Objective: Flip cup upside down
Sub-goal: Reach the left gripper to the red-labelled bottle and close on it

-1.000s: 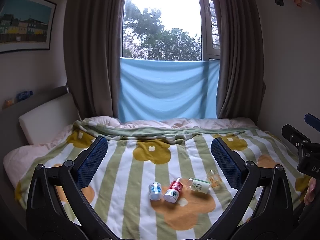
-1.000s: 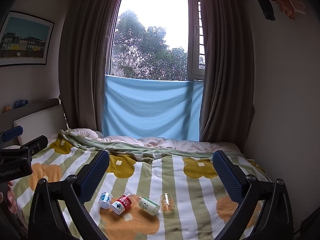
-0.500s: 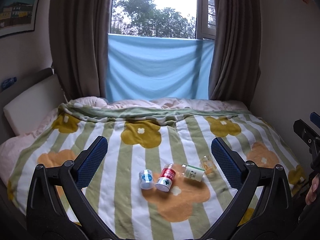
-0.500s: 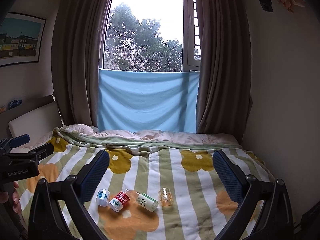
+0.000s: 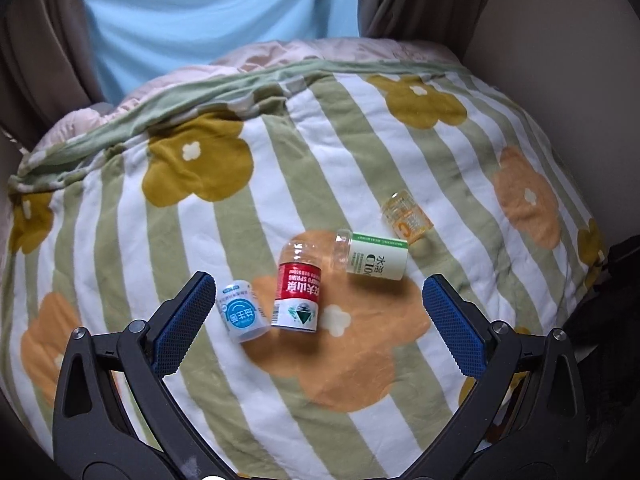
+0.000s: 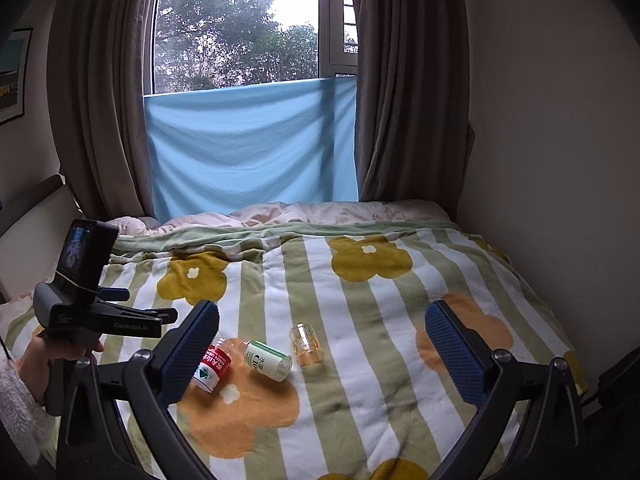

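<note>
While both grippers gape empty, left gripper [image 5: 318,316] is nearer: blue cup [image 5: 242,311] stands just inside its left finger, beside red cup [image 5: 298,289]; right gripper [image 6: 322,354] farther.

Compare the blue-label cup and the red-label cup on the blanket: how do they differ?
The blue-label cup looks shorter and lies closest to the left gripper, beside its left finger; the red-label cup looks taller and sits nearer the middle. The blue-label cup carries a blue and white wrap; the red-label cup has a red band, a white band below and a clear end. Both are clear plastic, rest on the striped blanket, and neither is gripped.
</note>
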